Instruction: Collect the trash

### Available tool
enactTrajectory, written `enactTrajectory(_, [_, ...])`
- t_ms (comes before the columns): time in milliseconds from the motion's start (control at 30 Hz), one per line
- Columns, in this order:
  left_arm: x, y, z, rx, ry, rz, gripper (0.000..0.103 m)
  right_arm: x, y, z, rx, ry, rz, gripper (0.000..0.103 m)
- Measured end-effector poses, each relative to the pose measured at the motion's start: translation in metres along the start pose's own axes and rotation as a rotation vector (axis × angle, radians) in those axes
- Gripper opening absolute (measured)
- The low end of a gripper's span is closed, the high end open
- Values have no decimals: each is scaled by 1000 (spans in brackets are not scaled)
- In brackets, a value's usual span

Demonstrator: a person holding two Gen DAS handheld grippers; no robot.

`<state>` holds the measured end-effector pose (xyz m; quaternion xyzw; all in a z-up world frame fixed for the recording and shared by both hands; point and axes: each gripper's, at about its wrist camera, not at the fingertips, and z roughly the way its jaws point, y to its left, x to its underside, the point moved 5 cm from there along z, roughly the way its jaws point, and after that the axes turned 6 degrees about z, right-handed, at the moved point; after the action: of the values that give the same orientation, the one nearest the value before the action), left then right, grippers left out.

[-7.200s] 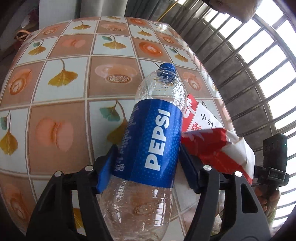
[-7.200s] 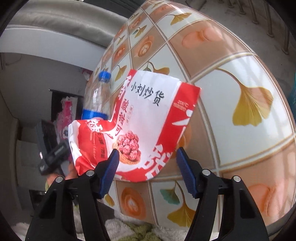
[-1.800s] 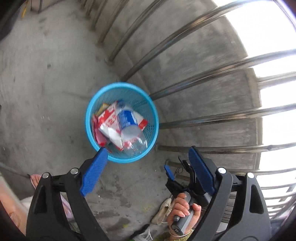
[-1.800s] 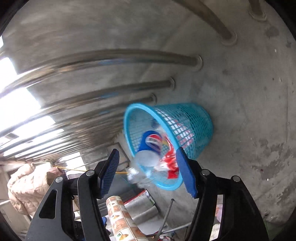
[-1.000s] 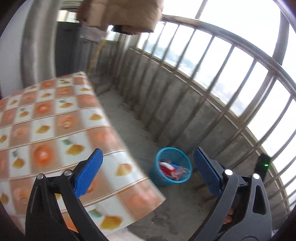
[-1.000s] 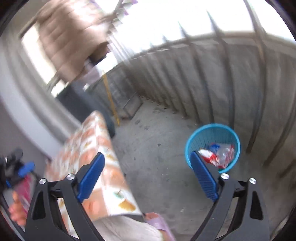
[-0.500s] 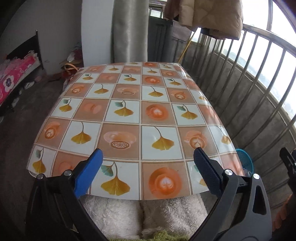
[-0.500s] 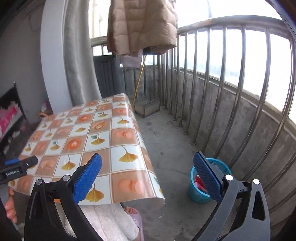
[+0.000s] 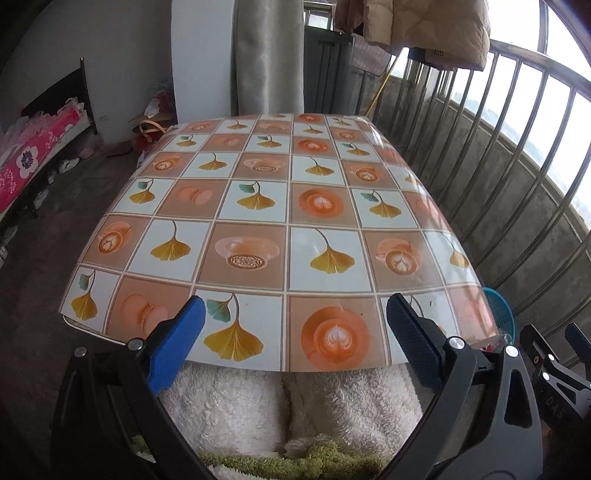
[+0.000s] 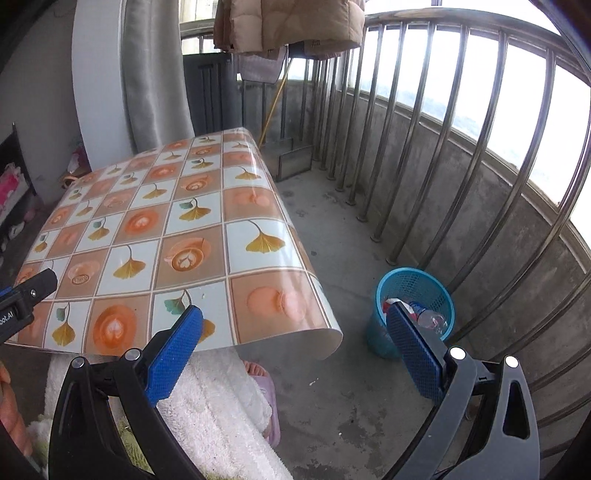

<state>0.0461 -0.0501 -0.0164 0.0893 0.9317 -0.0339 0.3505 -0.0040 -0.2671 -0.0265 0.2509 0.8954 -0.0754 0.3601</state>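
The table [image 9: 258,206] with its leaf-and-cup patterned cloth carries no trash. On the concrete floor to its right stands a blue mesh basket [image 10: 413,284], with the clear bottle [image 10: 428,318] and a red snack bag [image 10: 388,305] inside. In the left wrist view only the basket's rim [image 9: 499,312] shows past the table corner. My left gripper [image 9: 293,339] is open and holds nothing, hovering over the table's near edge. My right gripper [image 10: 291,343] is also open with nothing in it, between the table corner and the basket.
A steel railing [image 10: 443,155] on a low concrete wall curves along the right. A coat [image 10: 288,22] hangs at the back beside a grey curtain [image 9: 266,55]. White fluffy fabric [image 9: 295,402] and a slippered foot [image 10: 258,373] lie below the table edge. A bed [image 9: 33,147] is far left.
Both grippers have swung up from over the basket, where the bottle and bag landed, to face the table. In the last half second they drew slightly back.
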Motion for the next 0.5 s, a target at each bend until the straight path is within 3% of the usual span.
enactTrajectory(500, [8,-16,14,-57,66,89,94,10,-31,19,130,58,25,97])
